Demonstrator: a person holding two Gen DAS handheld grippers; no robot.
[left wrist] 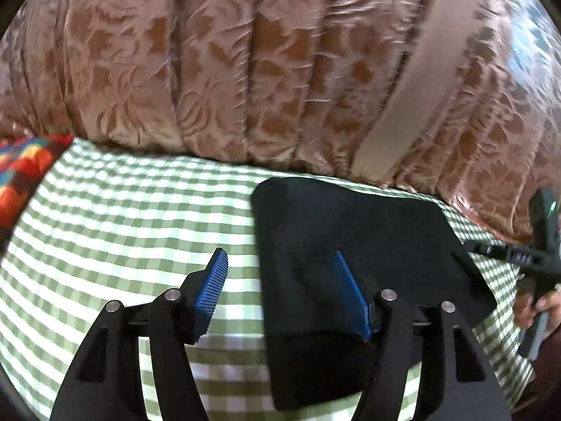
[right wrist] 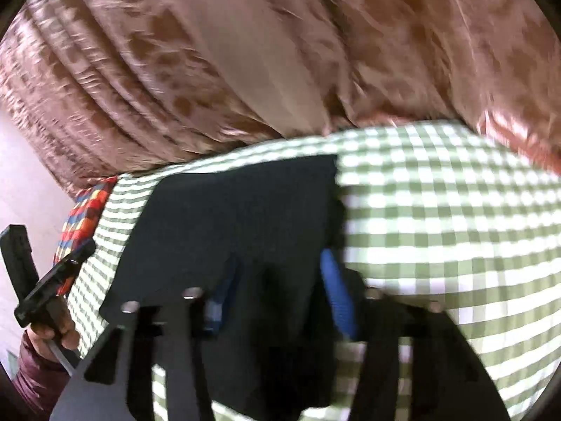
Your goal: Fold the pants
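The black pants [left wrist: 350, 231] lie folded into a compact rectangle on the green-and-white checked cloth [left wrist: 122, 217]. My left gripper [left wrist: 280, 294] is open and empty, hovering over the pants' left edge, with the left blue pad [left wrist: 212, 298] over the cloth and the right pad [left wrist: 352, 294] over the pants. In the right wrist view the pants [right wrist: 238, 210] lie in the left half. My right gripper [right wrist: 277, 298] is open over their near right part; this view is blurred. The right gripper also shows at the right edge of the left wrist view [left wrist: 526, 256].
A pink-brown patterned quilt [left wrist: 245, 70] is bunched up along the far side of the cloth. A multicoloured cushion [left wrist: 24, 172] lies at the far left. The checked cloth extends to the right of the pants [right wrist: 455, 228]. The left hand with its gripper shows at the left edge [right wrist: 45, 298].
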